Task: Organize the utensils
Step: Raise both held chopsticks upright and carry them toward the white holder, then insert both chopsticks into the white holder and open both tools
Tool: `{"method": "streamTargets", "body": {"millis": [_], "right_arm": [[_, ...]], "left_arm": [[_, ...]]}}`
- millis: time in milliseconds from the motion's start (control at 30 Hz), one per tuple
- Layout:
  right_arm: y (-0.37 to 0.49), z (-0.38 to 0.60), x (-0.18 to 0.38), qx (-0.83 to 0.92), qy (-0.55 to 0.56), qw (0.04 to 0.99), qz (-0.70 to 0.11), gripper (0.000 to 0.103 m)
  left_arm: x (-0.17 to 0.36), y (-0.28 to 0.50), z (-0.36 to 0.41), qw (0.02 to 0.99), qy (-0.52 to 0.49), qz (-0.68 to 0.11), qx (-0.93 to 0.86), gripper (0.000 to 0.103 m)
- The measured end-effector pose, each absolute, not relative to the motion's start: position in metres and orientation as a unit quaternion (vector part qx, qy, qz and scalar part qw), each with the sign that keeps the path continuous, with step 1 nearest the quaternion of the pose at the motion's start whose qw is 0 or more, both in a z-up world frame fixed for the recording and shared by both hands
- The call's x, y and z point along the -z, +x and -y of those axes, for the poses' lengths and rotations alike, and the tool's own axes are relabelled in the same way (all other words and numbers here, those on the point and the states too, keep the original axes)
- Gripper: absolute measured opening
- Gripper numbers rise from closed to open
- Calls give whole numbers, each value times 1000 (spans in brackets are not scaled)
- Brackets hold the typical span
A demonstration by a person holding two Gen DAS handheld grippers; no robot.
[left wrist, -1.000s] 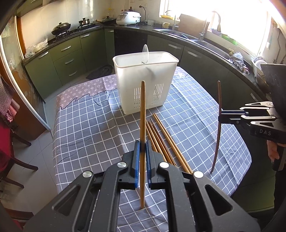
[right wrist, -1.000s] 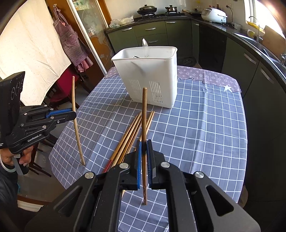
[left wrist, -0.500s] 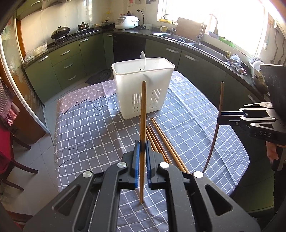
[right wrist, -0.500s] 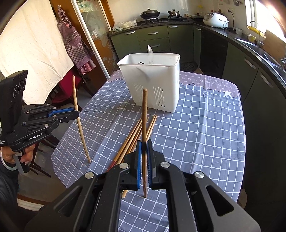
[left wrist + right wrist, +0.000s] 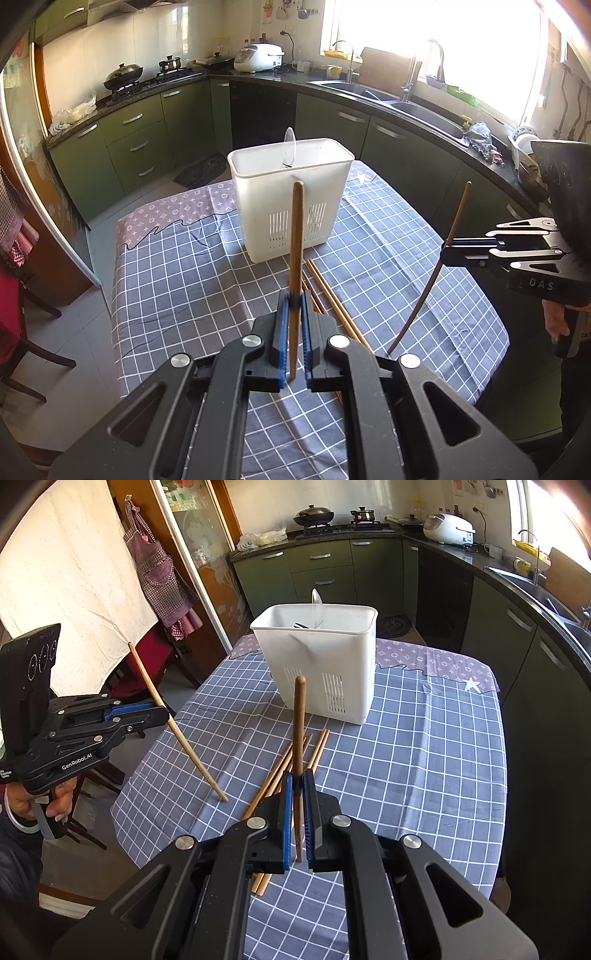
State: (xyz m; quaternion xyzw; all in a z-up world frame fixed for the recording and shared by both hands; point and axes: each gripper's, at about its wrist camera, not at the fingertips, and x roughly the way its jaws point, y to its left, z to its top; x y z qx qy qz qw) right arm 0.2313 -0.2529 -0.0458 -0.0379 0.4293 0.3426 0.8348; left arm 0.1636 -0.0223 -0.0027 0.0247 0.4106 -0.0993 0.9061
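Left gripper (image 5: 293,306): fingers clenched on a light chopstick (image 5: 295,258), held upright.
Right gripper (image 5: 298,786): fingers clenched on a dark chopstick (image 5: 298,731), held upright.
Loose chopsticks (image 5: 280,771): lying on the tabletop (image 5: 406,768), in front of the holder.
White utensil holder (image 5: 291,199): standing at the tabletop's far end.

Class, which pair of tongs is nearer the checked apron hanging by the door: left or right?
Left. The left tongs hang past the edge of the table, on the side of the apron. The right tongs sit above the table, farther away.
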Motion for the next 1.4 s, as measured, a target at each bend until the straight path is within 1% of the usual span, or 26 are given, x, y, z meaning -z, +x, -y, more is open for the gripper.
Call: {"method": "streamTargets", "body": {"millis": [467, 633, 867, 1033, 1167, 1267, 1400], "right_arm": [[239, 252, 8, -348, -38, 846, -402, 7], [251, 258, -33, -348, -23, 857, -380, 7], [282, 270, -104, -340, 20, 881, -329, 7], [310, 262, -133, -323, 30, 899, -295, 7], [342, 248, -130, -304, 24, 907, -292, 7], [363, 234, -107, -299, 17, 903, -310, 7], [380, 215, -67, -303, 2, 886, -350, 7]], "left_arm": [[-29, 176, 31, 916, 28, -386, 108, 7], [-68, 183, 32, 926, 28, -359, 110, 7], [-140, 196, 28, 953, 24, -287, 98, 7], [-165, 218, 23, 966, 14, -244, 83, 7], [-152, 246, 20, 966, 9, -248, 66, 7], [-133, 268, 17, 963, -1, -262, 62, 7], [-119, 280, 19, 969, 16, -242, 46, 7]]}}
